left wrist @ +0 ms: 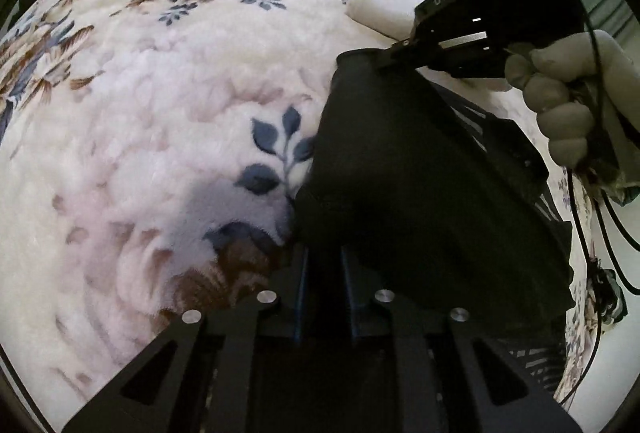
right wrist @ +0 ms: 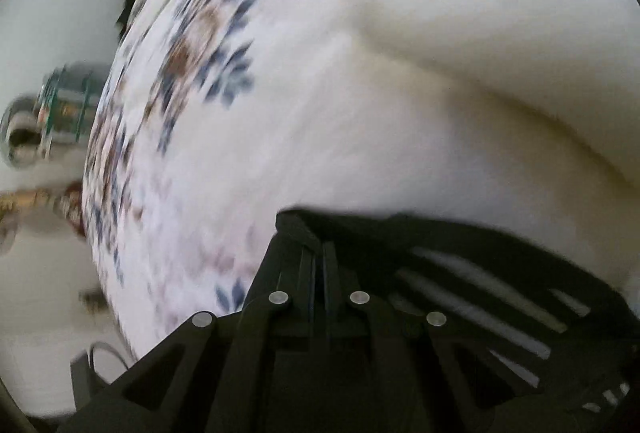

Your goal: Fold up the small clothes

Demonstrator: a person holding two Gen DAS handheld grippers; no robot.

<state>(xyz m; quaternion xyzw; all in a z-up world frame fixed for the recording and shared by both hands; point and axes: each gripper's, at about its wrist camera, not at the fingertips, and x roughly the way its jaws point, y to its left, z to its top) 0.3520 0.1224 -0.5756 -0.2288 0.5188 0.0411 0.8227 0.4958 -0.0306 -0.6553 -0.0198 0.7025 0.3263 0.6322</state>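
Note:
A small dark garment with grey stripes (left wrist: pixel 420 169) hangs stretched between both grippers above a fluffy floral blanket (left wrist: pixel 168 81). My left gripper (left wrist: pixel 323 253) is shut on its near edge. My right gripper (left wrist: pixel 390 61), held by a gloved hand, is shut on the far corner. In the right wrist view the right gripper (right wrist: pixel 319 253) is shut on the striped garment (right wrist: pixel 480 289), which spreads to the right over the blanket (right wrist: pixel 320 113). That view is motion-blurred.
A plain cream pillow or folded bedding (left wrist: pixel 380 9) lies at the far right of the bed; it also shows in the right wrist view (right wrist: pixel 500 33). The bed's edge, the floor and blurred metal containers (right wrist: pixel 52 113) are at the left. Cables (left wrist: pixel 596 225) hang at the right.

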